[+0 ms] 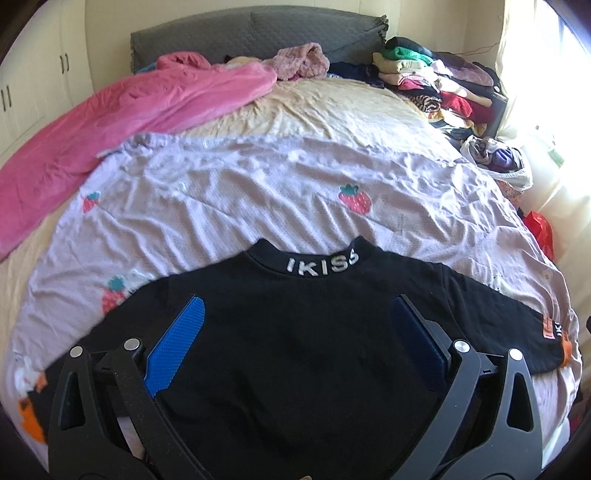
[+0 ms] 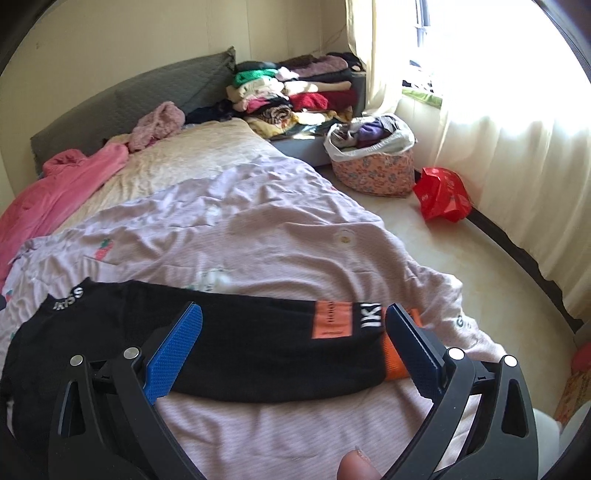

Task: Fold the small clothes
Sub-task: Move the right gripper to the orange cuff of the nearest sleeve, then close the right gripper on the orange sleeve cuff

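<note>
A small black long-sleeved top [image 1: 295, 332] with "IKISS" on its collar lies flat on a lilac strawberry-print sheet [image 1: 240, 206], sleeves spread to both sides. My left gripper [image 1: 295, 314] is open over the top's chest, holding nothing. In the right wrist view the top's right sleeve [image 2: 258, 347], with an orange patch and orange cuff, lies across the sheet [image 2: 295, 243]. My right gripper [image 2: 293, 321] is open and straddles that sleeve near the cuff, holding nothing.
A pink blanket [image 1: 122, 114] lies at the bed's far left. Stacks of folded clothes [image 2: 295, 92] sit by the grey headboard [image 1: 258, 33]. On the floor right of the bed stand a floral basket [image 2: 373, 166] of clothes and a red bag [image 2: 441, 195].
</note>
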Motion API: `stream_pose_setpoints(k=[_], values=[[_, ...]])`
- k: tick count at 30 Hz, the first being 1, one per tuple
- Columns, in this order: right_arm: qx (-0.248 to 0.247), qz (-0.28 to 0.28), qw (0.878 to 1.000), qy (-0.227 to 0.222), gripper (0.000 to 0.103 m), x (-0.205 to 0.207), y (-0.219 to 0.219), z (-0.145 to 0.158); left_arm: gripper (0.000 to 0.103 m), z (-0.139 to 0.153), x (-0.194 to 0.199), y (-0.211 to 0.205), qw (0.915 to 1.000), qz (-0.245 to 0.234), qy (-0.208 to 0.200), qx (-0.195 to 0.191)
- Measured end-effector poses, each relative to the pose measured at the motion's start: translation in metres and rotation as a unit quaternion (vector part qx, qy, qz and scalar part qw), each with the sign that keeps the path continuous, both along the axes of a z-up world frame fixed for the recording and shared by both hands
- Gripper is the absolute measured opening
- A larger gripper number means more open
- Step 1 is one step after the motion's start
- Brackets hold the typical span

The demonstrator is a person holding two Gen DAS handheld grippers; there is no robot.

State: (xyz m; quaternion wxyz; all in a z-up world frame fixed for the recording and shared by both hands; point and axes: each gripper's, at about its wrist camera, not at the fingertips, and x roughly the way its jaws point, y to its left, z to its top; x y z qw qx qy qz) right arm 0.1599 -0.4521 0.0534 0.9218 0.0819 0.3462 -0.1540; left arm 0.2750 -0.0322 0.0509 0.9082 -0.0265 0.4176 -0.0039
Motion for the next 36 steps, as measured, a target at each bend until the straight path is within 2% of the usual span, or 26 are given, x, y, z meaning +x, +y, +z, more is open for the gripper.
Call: stream_pose_setpoints(k=[3,9,13,19,24,27,28,30,33,35,36], values=[[-0.007,-0.016,1.0,0.01,0.099,0.004,-0.018,-0.008,0.095,-0.023,0.005,-0.006,0.9998,-0.004,0.017,0.004],[0.008,-0.04,0.998,0.043,0.099,0.008,-0.051,-0.035,0.095,-0.06,0.008,-0.017,0.9989,-0.02,0.042,-0.005],[0.023,-0.05,0.997,0.048,0.099,0.004,-0.065,-0.047,0.095,-0.079,0.007,-0.029,0.9978,-0.038,0.054,-0.005],[0.041,-0.057,0.996,0.053,0.098,0.003,-0.078,-0.06,0.095,-0.092,0.008,-0.031,0.9972,-0.046,0.058,-0.006],[0.038,-0.067,0.995,0.064,0.098,0.005,-0.087,-0.07,0.095,-0.098,0.003,-0.035,0.9964,-0.062,0.05,0.03],[0.034,-0.077,0.994,0.071,0.098,0.008,-0.092,-0.076,0.095,-0.099,0.003,-0.032,0.9961,-0.067,0.053,0.018],[0.034,-0.078,0.994,0.072,0.096,0.009,-0.094,-0.077,0.095,-0.1,0.003,-0.031,0.9961,-0.068,0.054,0.017],[0.038,-0.09,0.992,0.078,0.083,0.01,-0.101,-0.083,0.095,-0.1,0.002,-0.03,0.996,-0.068,0.056,0.012],[0.076,-0.107,0.988,0.082,0.069,0.01,-0.117,-0.094,0.095,-0.099,0.0,-0.028,0.9963,-0.067,0.053,0.008],[0.091,-0.113,0.985,0.09,0.051,0.011,-0.123,-0.102,0.095,-0.098,-0.001,-0.027,0.9967,-0.063,0.05,0.01],[0.113,-0.103,0.984,0.087,0.043,0.011,-0.126,-0.106,0.095,-0.097,-0.001,-0.026,0.9968,-0.061,0.05,0.007]])
